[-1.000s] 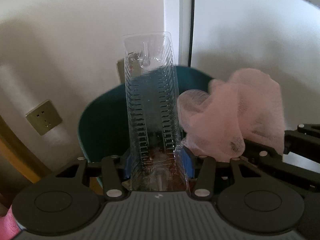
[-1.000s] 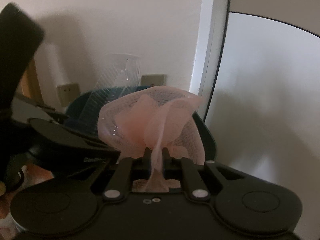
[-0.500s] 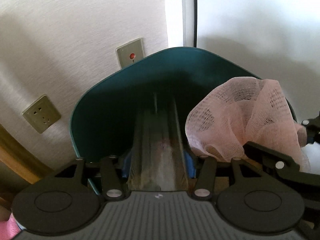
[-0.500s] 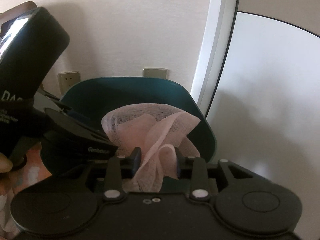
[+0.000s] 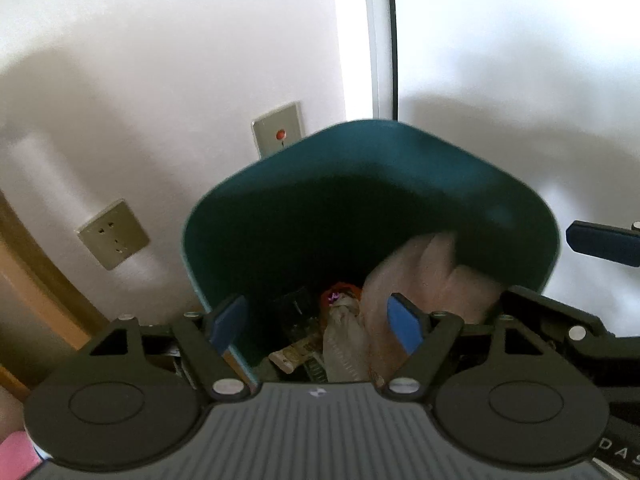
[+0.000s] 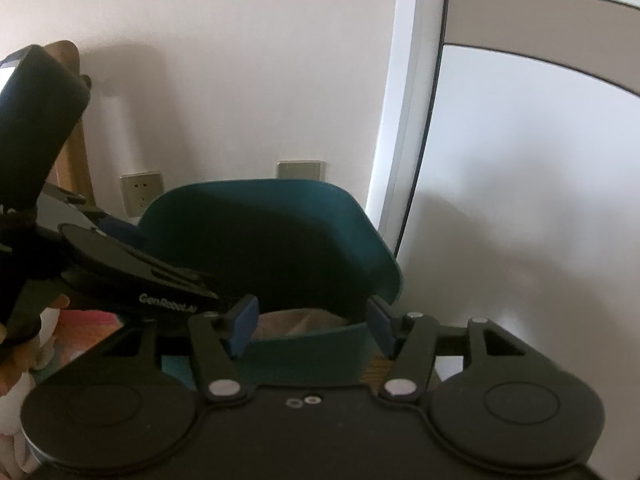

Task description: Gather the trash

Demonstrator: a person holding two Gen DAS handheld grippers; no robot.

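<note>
The teal bin point(image 5: 400, 168) stands against the wall and fills the middle of both views. Inside it, the pink mesh point(image 5: 420, 276) lies crumpled at the right, beside the clear ribbed plastic tray point(image 5: 346, 344) and some wrappers. My left gripper point(image 5: 316, 322) hangs over the bin's near rim; its jaws are opening and nothing is gripped between them. My right gripper point(image 6: 312, 324) is above the bin point(image 6: 260, 208) too, its jaws also opening, with the pink mesh point(image 6: 296, 320) down below them, untouched. One of its blue fingers point(image 5: 604, 242) shows at the right edge of the left wrist view.
A wall socket point(image 5: 113, 234) and a switch plate point(image 5: 277, 134) sit behind the bin. A wooden frame point(image 5: 36, 280) runs along the left, a white door frame point(image 5: 374, 40) behind. The left gripper's body point(image 6: 120, 272) and a hand point(image 6: 16, 360) fill the right view's left side.
The clear tray left my left gripper and dropped into the bin. The pink mesh slipped out of my right gripper into the bin. Both pairs of jaws have spread apart.
</note>
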